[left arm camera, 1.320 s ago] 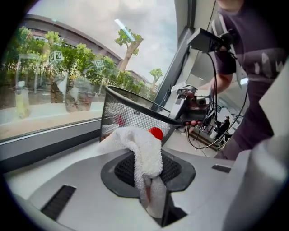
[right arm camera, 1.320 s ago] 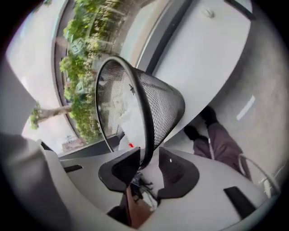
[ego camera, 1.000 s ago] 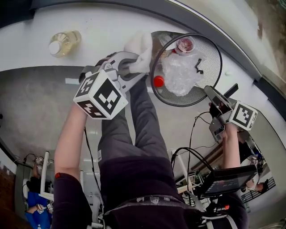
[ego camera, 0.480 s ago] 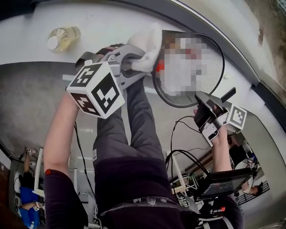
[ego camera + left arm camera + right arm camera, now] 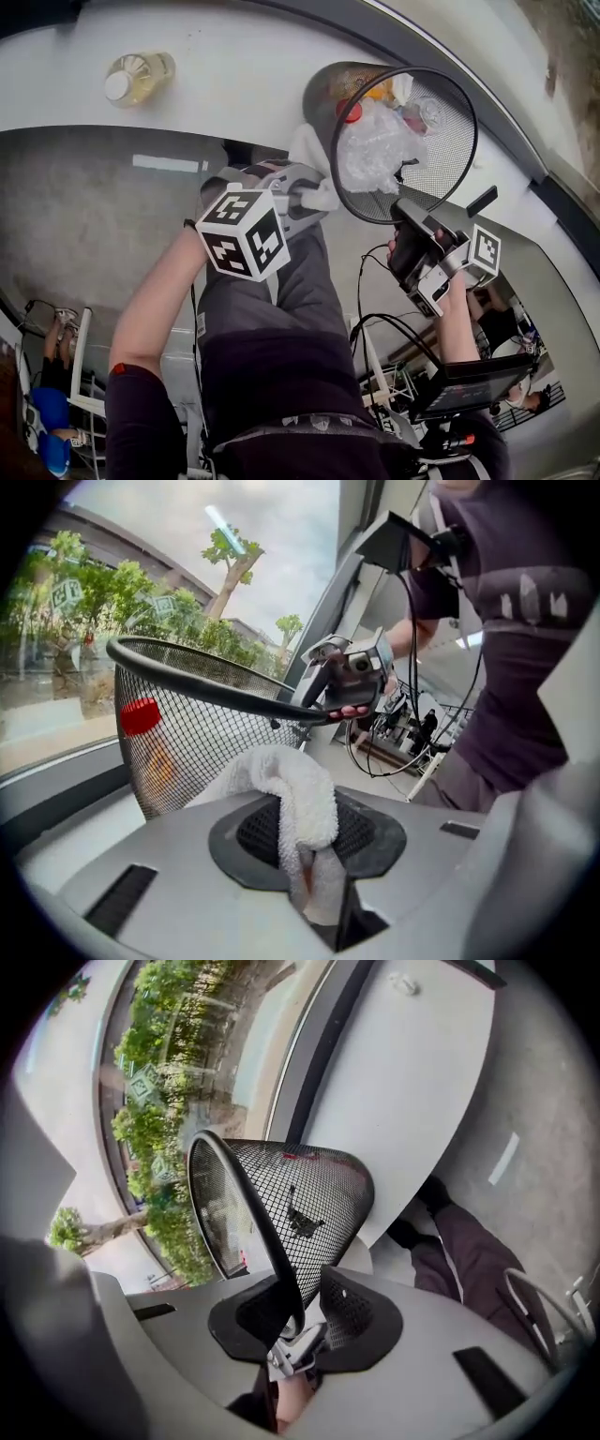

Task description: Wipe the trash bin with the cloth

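Observation:
The black wire-mesh trash bin [image 5: 441, 159] is tilted over the white ledge, its mouth toward me. My right gripper [image 5: 405, 220] is shut on the near rim; in the right gripper view the rim [image 5: 281, 1269] runs between its pads. My left gripper [image 5: 314, 192] is shut on a white cloth [image 5: 314, 155], which presses against the bin's outer left wall. In the left gripper view the cloth [image 5: 291, 789] hangs from the jaws just below the bin [image 5: 187, 733], with the right gripper [image 5: 347, 677] on the rim beyond.
Inside the bin lie a crumpled clear plastic bag [image 5: 375, 141] and a red-capped bottle [image 5: 349, 111]. A bottle of yellow liquid [image 5: 136, 77] lies on the white ledge [image 5: 234, 66] at the far left. My legs, cables and a tablet [image 5: 469, 380] are below.
The right gripper moved in and closed on the bin's rim, and the bin tipped toward it. The left gripper slid the cloth down the bin's outer wall, toward me.

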`<state>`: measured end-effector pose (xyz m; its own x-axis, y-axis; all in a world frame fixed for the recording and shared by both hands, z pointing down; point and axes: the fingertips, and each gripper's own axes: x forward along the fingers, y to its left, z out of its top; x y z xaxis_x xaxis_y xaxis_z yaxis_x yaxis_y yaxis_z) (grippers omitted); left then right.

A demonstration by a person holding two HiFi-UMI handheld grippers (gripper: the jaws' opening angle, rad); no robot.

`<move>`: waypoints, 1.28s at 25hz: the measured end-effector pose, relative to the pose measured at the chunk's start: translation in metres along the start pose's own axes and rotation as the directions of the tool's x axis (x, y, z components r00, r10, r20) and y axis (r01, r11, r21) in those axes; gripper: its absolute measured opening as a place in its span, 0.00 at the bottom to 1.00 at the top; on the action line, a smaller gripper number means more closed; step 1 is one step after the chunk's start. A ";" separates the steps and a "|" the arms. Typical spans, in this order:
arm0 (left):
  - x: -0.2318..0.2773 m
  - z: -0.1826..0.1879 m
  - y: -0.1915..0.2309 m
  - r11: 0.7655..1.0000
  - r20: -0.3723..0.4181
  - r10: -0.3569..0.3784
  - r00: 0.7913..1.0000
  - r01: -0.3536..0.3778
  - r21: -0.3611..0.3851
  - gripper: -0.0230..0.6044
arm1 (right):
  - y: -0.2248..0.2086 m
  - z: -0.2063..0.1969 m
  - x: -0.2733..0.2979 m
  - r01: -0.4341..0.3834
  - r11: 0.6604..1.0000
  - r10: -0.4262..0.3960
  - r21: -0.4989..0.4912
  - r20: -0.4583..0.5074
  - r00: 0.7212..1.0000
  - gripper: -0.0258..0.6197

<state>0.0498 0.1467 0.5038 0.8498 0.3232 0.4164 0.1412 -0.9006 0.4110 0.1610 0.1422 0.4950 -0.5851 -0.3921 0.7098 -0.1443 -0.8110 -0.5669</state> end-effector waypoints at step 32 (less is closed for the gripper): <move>-0.148 0.030 0.115 0.787 -0.211 0.376 0.902 -0.431 -0.441 0.60 | 0.193 -0.042 -0.124 -0.246 0.752 0.400 -0.611 0.127 0.908 0.14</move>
<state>-0.0442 -0.0135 0.4647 0.7127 0.0139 0.7013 -0.4793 -0.7204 0.5013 0.1717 0.0525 0.2800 -0.4872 -0.7357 0.4705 -0.4524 -0.2482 -0.8566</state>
